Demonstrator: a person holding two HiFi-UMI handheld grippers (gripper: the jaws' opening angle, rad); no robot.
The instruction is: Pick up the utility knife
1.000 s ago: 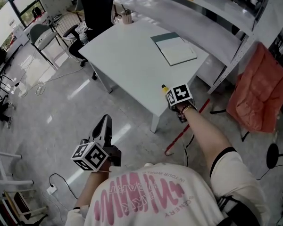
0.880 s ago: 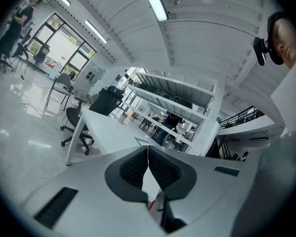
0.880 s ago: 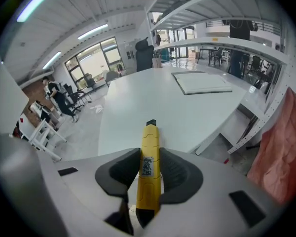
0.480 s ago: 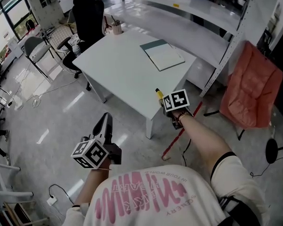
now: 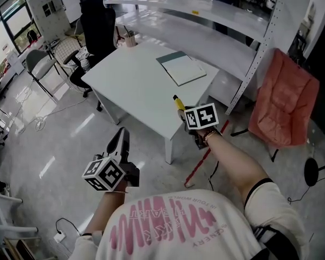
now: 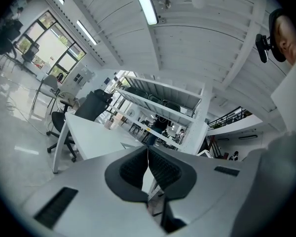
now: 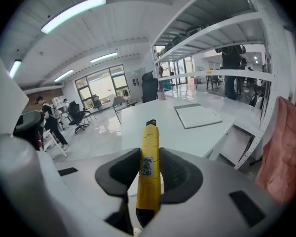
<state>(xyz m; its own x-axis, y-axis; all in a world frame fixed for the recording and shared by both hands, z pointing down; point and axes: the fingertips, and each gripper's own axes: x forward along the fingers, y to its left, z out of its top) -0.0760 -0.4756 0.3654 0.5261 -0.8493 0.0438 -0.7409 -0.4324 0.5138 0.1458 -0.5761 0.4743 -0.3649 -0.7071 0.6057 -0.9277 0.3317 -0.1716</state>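
Observation:
The yellow utility knife [image 7: 148, 169] sticks forward from between the pads of my right gripper [image 7: 149, 154], which is shut on its handle. In the head view the knife [image 5: 177, 102] hangs in the air over the near corner of the white table [image 5: 135, 88], with the right gripper [image 5: 183, 111] behind it. My left gripper [image 5: 119, 141] is lower left of the table, over the floor. Its pads [image 6: 138, 167] touch with nothing between them.
A closed notebook [image 5: 181, 68] lies on the table's far right side and a pen cup [image 5: 130, 39] stands at its far corner. Black office chairs [image 5: 99, 28] stand behind the table. White shelving [image 5: 216, 20] and an orange folding chair [image 5: 281, 99] are to the right.
My right gripper has risen with the knife in it, above the table's corner. The left gripper has come up a little. The head view has shifted.

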